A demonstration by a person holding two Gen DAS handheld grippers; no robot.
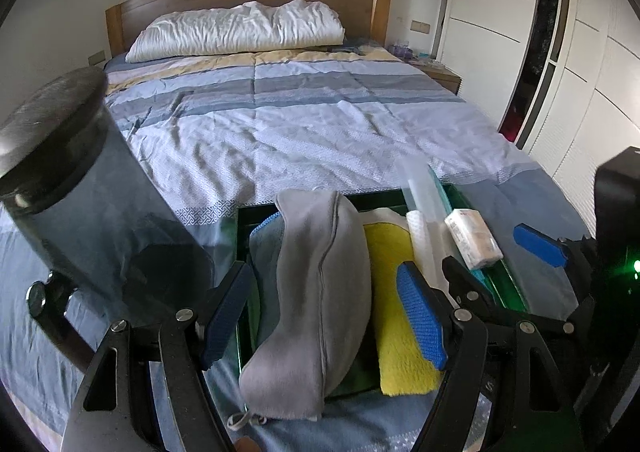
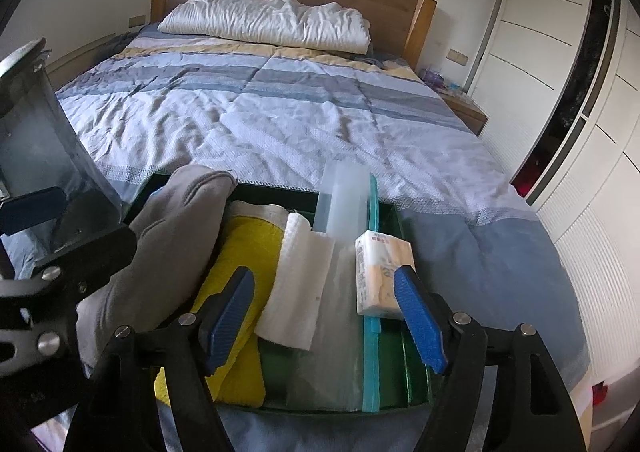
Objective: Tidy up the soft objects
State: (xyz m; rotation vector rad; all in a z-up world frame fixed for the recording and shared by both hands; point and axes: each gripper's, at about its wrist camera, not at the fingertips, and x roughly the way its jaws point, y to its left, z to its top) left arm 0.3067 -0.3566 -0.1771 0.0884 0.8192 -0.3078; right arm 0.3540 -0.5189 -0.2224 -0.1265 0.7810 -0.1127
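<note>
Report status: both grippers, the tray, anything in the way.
Left gripper open, astride grey pillow. Right gripper open, holding nothing, over zip bag. Green tray packed: yellow cloth, white cloth, tissue pack. Nothing blocking.

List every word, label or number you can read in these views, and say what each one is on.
None can be read.
Tissue pack in the green tray: a short line of red print near its top and faint orange graphics below, too small and blurred to read.
Same pack in the left wrist view: red and grey marks, also unreadable.
Grey pouch, yellow cloth, zip bag: no print visible.
</note>
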